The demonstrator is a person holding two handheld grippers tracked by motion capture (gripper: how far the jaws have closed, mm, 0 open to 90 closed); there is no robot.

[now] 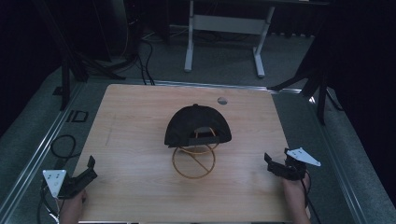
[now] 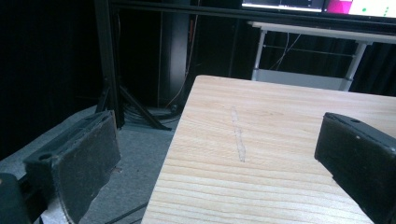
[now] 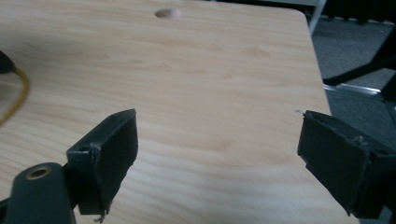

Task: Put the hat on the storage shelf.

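Both grippers, left gripper (image 1: pixel 89 169) and right gripper (image 1: pixel 275 164), stand released, well apart from the cap (image 1: pixel 197 125); we should approach its brim level, avoiding the wire stand (image 1: pixel 193 162) beneath.

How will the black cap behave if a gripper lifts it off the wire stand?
The black cap looks like soft fabric, so it is probably light and may sag where pinched. It sits on a thin gold wire stand with a round base; that stand looks light too, so a sideways pull might tip it or drag it along.
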